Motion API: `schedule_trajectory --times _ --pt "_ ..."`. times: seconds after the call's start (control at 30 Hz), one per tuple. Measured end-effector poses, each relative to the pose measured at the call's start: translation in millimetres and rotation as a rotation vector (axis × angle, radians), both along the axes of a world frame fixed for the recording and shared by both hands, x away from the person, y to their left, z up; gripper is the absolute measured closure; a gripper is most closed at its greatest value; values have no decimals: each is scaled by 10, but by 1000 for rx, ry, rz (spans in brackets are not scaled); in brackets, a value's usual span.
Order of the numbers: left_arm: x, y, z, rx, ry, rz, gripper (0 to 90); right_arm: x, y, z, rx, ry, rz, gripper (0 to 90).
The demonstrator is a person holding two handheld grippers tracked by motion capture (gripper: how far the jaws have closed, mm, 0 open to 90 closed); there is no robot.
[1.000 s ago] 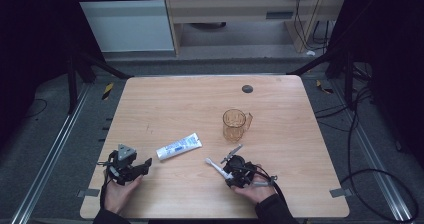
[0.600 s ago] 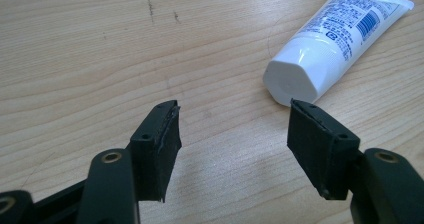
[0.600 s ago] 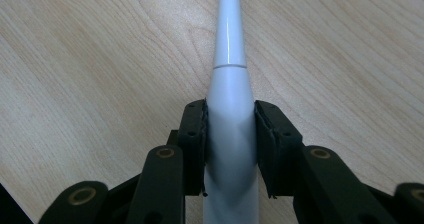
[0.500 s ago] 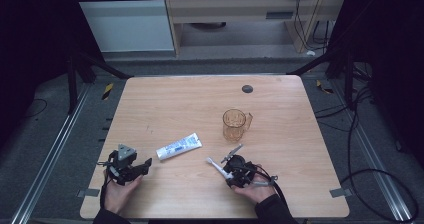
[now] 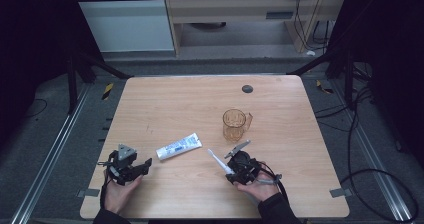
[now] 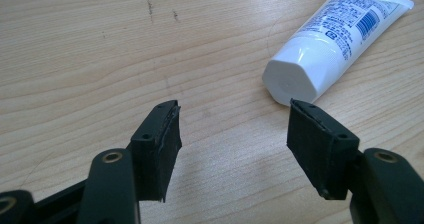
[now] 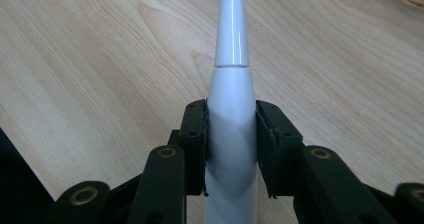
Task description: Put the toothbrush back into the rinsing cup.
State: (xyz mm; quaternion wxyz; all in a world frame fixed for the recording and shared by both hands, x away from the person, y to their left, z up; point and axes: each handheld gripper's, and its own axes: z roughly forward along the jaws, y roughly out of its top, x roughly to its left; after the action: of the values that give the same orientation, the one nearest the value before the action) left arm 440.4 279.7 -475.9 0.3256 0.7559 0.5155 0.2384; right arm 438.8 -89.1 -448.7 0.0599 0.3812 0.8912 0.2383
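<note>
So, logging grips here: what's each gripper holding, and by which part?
Right gripper clamps the white toothbrush by its thick handle. Left gripper is open, holding nothing.

Glossy plastic toothbrush (image 7: 231,84), matt wood table (image 5: 165,104)

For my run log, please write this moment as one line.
right gripper: shut on toothbrush | left gripper: open, near toothpaste tube | cup: upright

A wooden table (image 5: 165,104) bears a toothpaste tube (image 5: 178,146) and amber cup (image 5: 235,125).
</note>
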Motion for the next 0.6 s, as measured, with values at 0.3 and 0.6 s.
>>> schedule_trajectory --times 0.3,0.6 --pt "-1 -2 0 0 0 1 372 -20 -78 119 53 -37 -13 674" --pt "-2 1 3 -2 -3 3 372 -1 -189 309 144 -121 -50 674"
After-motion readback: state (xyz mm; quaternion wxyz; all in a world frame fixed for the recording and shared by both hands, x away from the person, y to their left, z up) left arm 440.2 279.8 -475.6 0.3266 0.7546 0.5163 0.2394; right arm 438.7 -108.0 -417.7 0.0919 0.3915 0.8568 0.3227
